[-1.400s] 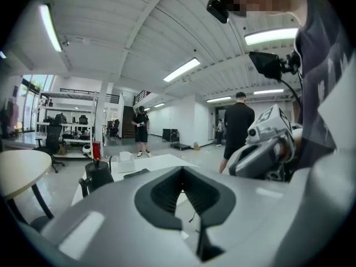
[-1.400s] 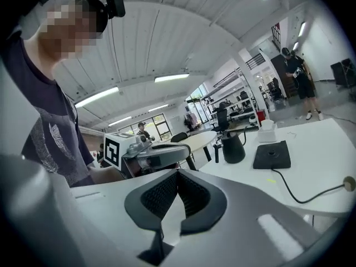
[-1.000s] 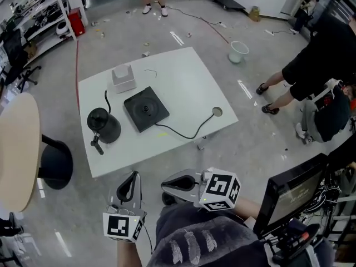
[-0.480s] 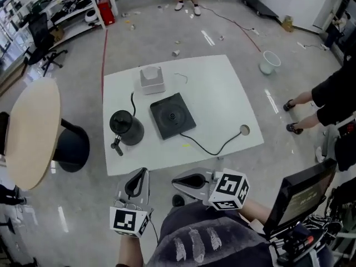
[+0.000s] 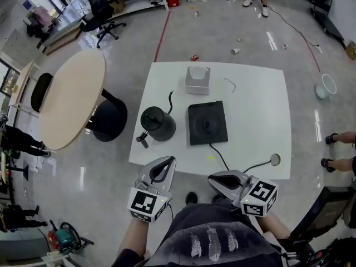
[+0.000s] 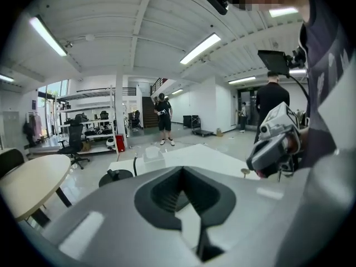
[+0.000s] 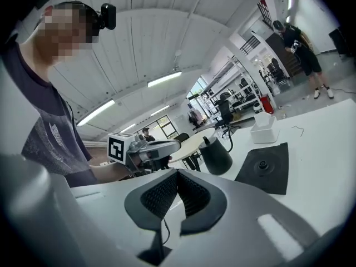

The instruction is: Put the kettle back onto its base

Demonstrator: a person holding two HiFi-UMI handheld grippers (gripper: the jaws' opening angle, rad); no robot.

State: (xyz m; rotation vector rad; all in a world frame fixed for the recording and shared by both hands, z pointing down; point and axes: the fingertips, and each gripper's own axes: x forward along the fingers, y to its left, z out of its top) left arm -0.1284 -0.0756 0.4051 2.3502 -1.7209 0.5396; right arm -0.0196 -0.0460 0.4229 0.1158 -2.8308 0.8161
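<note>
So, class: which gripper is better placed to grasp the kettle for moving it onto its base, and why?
Probably the left. The kettle, handle toward the person, stands just beyond the left gripper, left of the base. The right gripper hangs before the base, farther off. Both are shut, empty.

You face a white square table [image 5: 261, 104]. On its far side sits a white box [image 5: 197, 80], with a thin bent wire [image 5: 231, 84] lying just to its right. A round grommet [image 5: 274, 159] sits by the table's near right corner. To your left stands a round beige table [image 5: 69, 102], with a black office chair [image 5: 103, 1] beyond it. A red floor line [image 5: 161, 35] runs away from the white table. A white bucket [image 5: 325, 86] stands far right, and a person's shoes [image 5: 255, 3] show at the far edge.
</note>
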